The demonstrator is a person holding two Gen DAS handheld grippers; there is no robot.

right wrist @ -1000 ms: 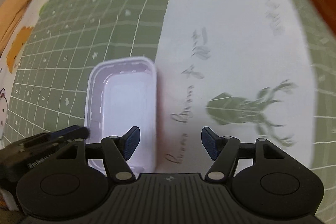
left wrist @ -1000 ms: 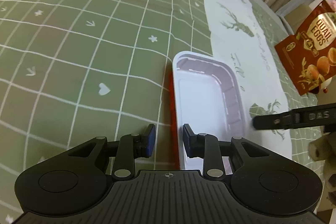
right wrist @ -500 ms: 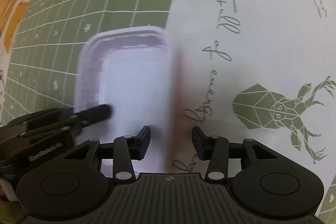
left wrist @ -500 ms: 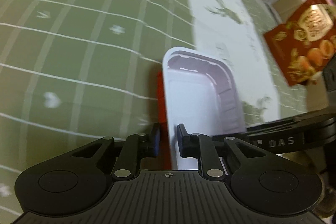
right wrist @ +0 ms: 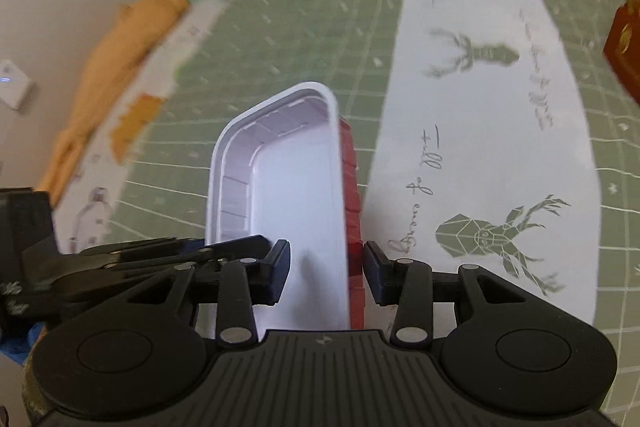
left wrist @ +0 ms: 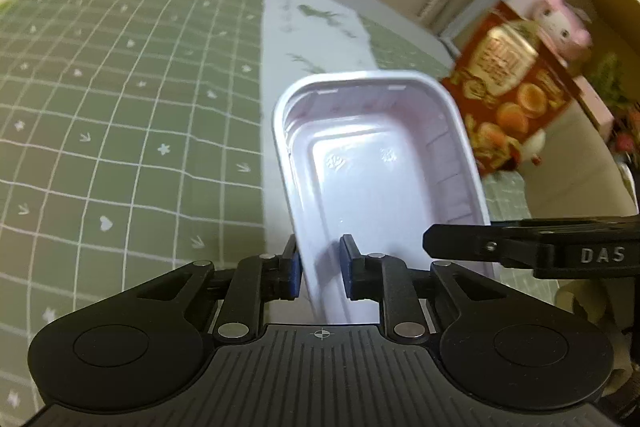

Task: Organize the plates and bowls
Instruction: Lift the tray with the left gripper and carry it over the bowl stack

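A rectangular plastic bowl, white inside and red outside, is held up off the table by both grippers. In the left wrist view the bowl (left wrist: pixel 384 167) has its left wall pinched in my left gripper (left wrist: pixel 319 269), which is shut on it. In the right wrist view the bowl (right wrist: pixel 288 187) has its right wall, red side outward, between the fingers of my right gripper (right wrist: pixel 325 273), which is shut on it. Each gripper also shows in the other's view: the right (left wrist: pixel 532 247) and the left (right wrist: pixel 160 259).
A green checked tablecloth (left wrist: pixel 120 107) with a white deer-print runner (right wrist: pixel 480 147) lies below. A red quail-egg snack bag (left wrist: pixel 516 95) stands at the right with a pink plush toy (left wrist: pixel 560 23) behind it. An orange cloth (right wrist: pixel 120 67) lies at the far left.
Both grippers closed on the bowl's opposite walls and lifted it off the table; it now sits higher and tilted, with the room's far side in view.
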